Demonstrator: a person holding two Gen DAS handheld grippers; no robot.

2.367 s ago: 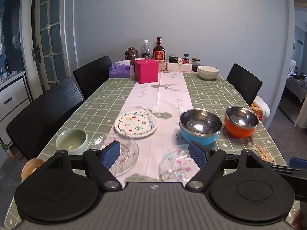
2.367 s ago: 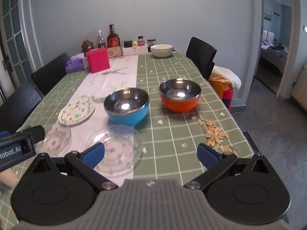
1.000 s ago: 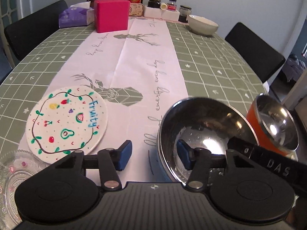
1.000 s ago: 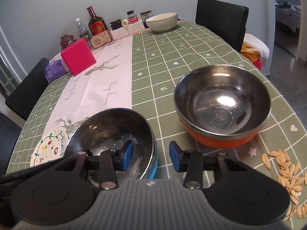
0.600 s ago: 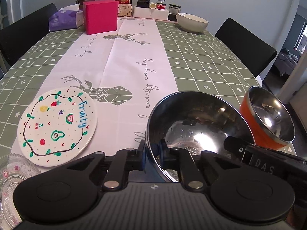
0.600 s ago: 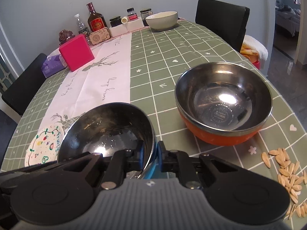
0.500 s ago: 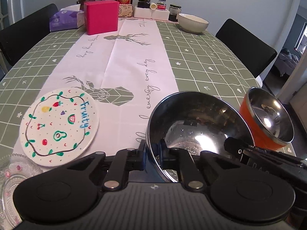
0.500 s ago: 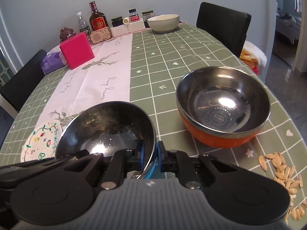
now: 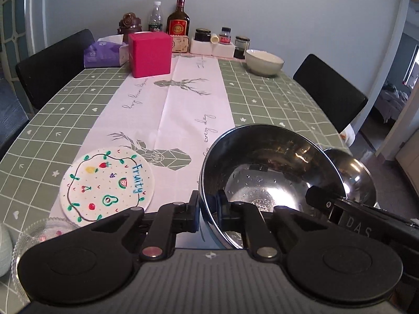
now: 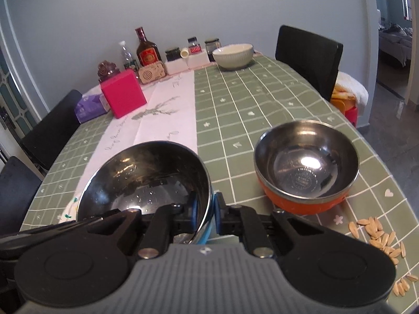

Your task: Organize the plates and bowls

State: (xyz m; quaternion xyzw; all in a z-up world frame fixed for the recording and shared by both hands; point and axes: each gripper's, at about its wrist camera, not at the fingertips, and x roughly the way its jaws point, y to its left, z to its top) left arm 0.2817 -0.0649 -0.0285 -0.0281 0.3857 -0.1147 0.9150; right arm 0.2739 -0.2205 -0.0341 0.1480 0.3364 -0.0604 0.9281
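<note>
Plate [image 9: 106,187], near the table's left edge: "Fruity" in blue letters.
Right gripper's arm [image 9: 361,222], seen from the left wrist: "DAS", the rest cut off.
Table runner [image 9: 183,110]: cursive script, only "day" legible.
Bottle label [image 9: 178,28]: too small to read.

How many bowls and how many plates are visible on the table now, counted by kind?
Steel bowls: 2, the blue bowl and the orange bowl.
Ceramic bowls: 2, the cream bowl and the pale green bowl.
Plates: 2, the fruit plate and the glass plate.
Total: 6.
</note>
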